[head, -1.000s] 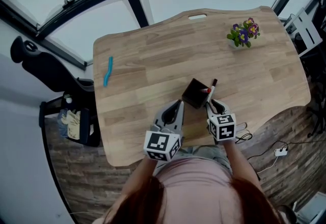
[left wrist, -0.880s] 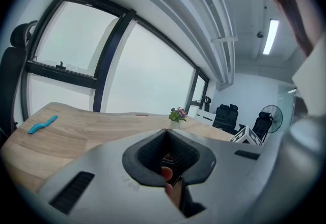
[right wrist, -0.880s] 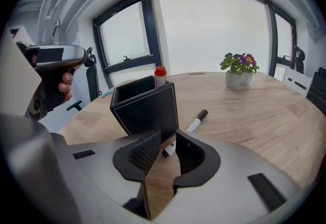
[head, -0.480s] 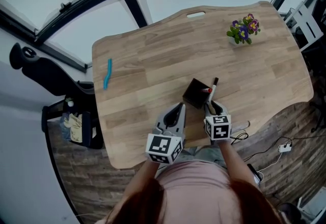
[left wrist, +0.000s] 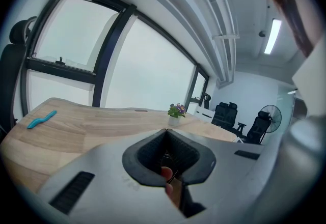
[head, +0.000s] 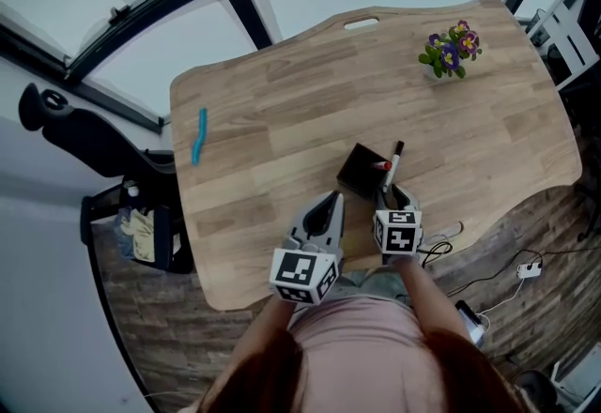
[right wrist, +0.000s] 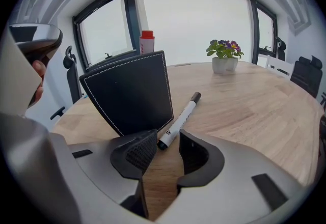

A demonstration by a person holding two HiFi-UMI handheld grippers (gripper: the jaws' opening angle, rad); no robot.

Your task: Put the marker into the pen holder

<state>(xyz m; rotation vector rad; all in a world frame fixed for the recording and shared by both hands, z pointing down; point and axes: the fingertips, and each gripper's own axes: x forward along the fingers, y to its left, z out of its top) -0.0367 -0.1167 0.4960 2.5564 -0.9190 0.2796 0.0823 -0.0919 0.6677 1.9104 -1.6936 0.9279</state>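
On the wooden table (head: 282,101), just beside the right wall of the black pen holder (right wrist: 130,93), the marker (right wrist: 181,118) lies flat, its black cap pointing away toward the far side and its near end reaching back between the tips of the right gripper (right wrist: 168,149). That gripper's jaws stand apart and have just been opening; the marker's end sits in the gap between them, and neither pad appears to press on it, so the marker rests on the wood, not yet in the holder. The holder stands upright with white stitching along its edges, and a red-capped pen (right wrist: 146,42) sticks up out of its top. The right gripper tilts down toward the table close behind the holder. The left gripper (left wrist: 166,134) hangs just to the left of it, near the table's front edge, its jaws brought together with nothing between them; a fingertip shows through the hollow behind the pads. Farther out, a small pot of purple and yellow flowers (head: 449,54) stands near the far right corner, and a blue strip (head: 199,133) lies well apart near the left edge. A black office chair (head: 66,125) stands off the table's left side, by the windows.
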